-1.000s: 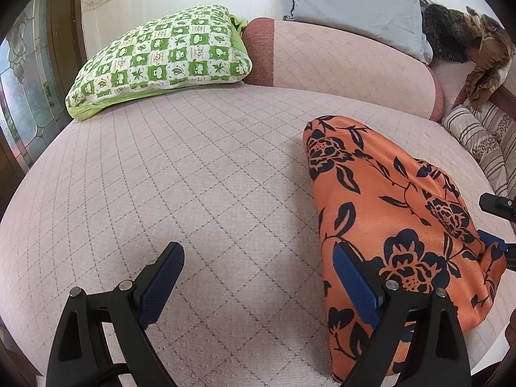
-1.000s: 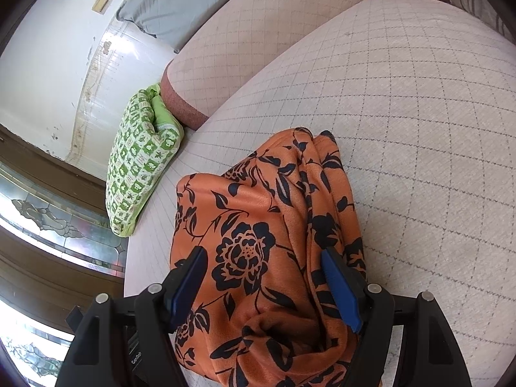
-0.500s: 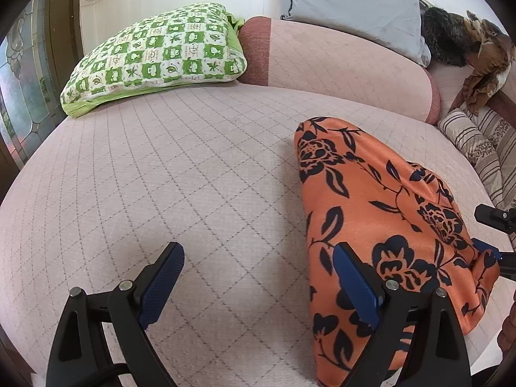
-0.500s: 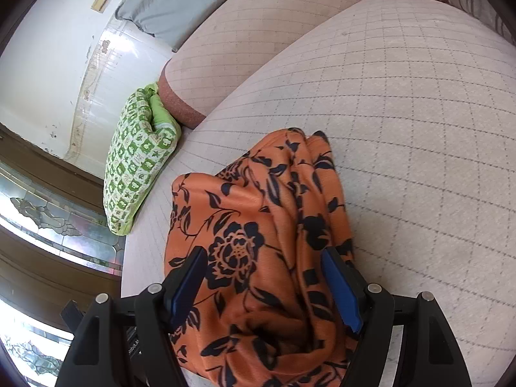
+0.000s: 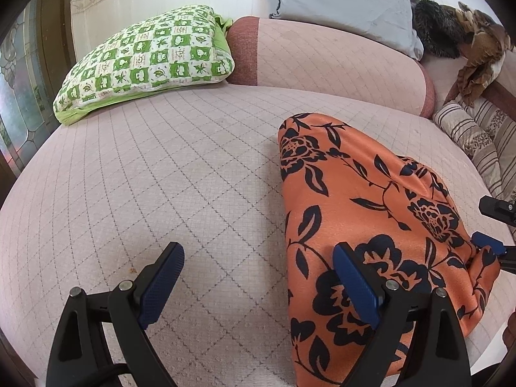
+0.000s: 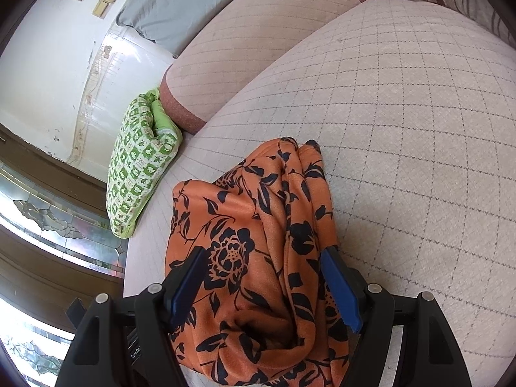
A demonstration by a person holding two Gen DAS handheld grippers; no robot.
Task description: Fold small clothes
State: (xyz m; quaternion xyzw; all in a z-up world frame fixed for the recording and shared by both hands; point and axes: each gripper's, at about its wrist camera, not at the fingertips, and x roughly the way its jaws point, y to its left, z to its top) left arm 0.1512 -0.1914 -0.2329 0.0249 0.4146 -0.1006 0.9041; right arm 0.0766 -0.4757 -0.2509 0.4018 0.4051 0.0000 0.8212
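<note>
An orange garment with black flowers point(image 5: 371, 213) lies bunched on the pink quilted sofa seat point(image 5: 180, 174). My left gripper point(image 5: 258, 283) is open; its right finger rests over the garment's left edge, its left finger over bare seat. In the right wrist view the garment point(image 6: 258, 242) lies in folds between the wide-open fingers of my right gripper point(image 6: 261, 280), which hold nothing. The right gripper's blue tip shows at the garment's far right in the left wrist view point(image 5: 488, 246).
A green checked pillow point(image 5: 145, 61) lies at the back left of the seat. A pink bolster point(image 5: 322, 54) and a grey pillow point(image 5: 342, 0) stand behind. Striped cushions point(image 5: 477, 138) sit at the right. A glass door point(image 6: 48, 219) is to the left.
The left gripper has drawn slightly nearer the garment's left edge. In the right wrist view the garment has bunched a little more between the open fingers. Both grippers stay open.
</note>
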